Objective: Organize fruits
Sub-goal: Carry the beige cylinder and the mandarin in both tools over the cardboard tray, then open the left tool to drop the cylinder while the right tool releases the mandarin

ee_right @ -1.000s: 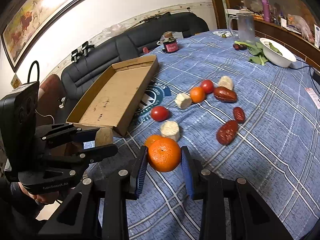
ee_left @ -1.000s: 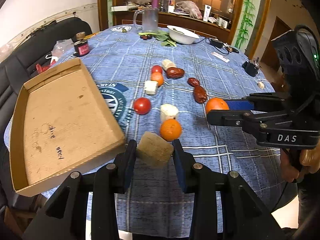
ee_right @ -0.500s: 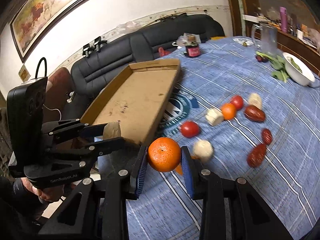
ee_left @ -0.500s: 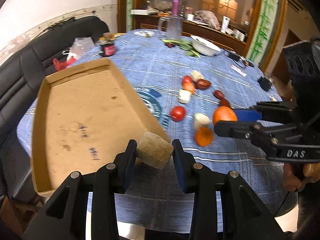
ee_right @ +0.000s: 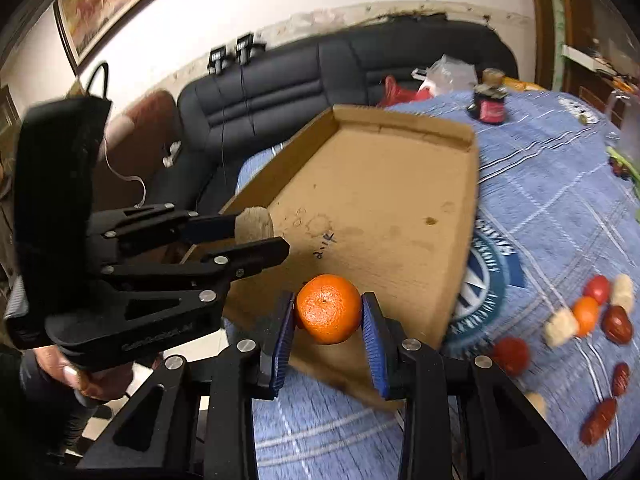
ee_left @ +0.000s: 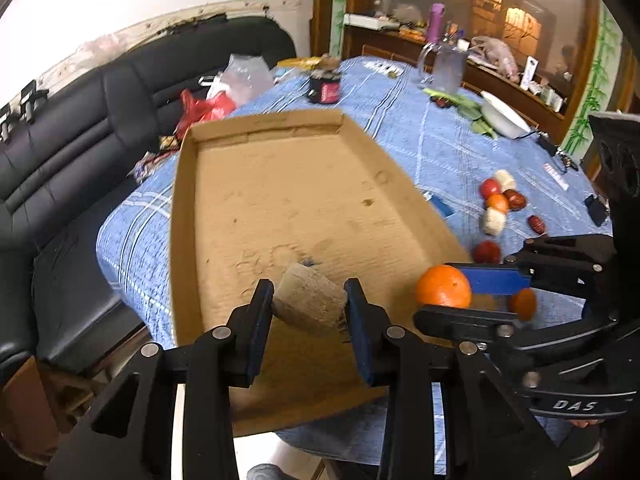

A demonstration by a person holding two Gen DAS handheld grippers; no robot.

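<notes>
My left gripper (ee_left: 309,304) is shut on a beige yam chunk (ee_left: 310,300) and holds it over the near end of the shallow cardboard tray (ee_left: 280,200). My right gripper (ee_right: 329,312) is shut on an orange (ee_right: 328,308), hanging above the tray's near corner (ee_right: 380,220). In the left wrist view the right gripper (ee_left: 452,300) shows with the orange (ee_left: 443,286) beside the tray's right wall. In the right wrist view the left gripper (ee_right: 256,236) shows with the yam chunk (ee_right: 254,222) over the tray's left wall. Loose tomatoes, oranges, yam pieces and red dates (ee_right: 584,316) lie on the blue cloth to the right.
A black sofa (ee_left: 80,128) runs behind the round table (ee_left: 440,152). At the far end stand a dark jar (ee_left: 324,88), a glass mug (ee_left: 444,68), a white bowl (ee_left: 504,120) and greens. Red and clear bags (ee_left: 224,96) lie beyond the tray. A hand (ee_right: 84,376) grips the left tool.
Both grippers have swung left from the loose fruit, still shut on the yam chunk and the orange, and now hang over the cardboard tray's near end.
</notes>
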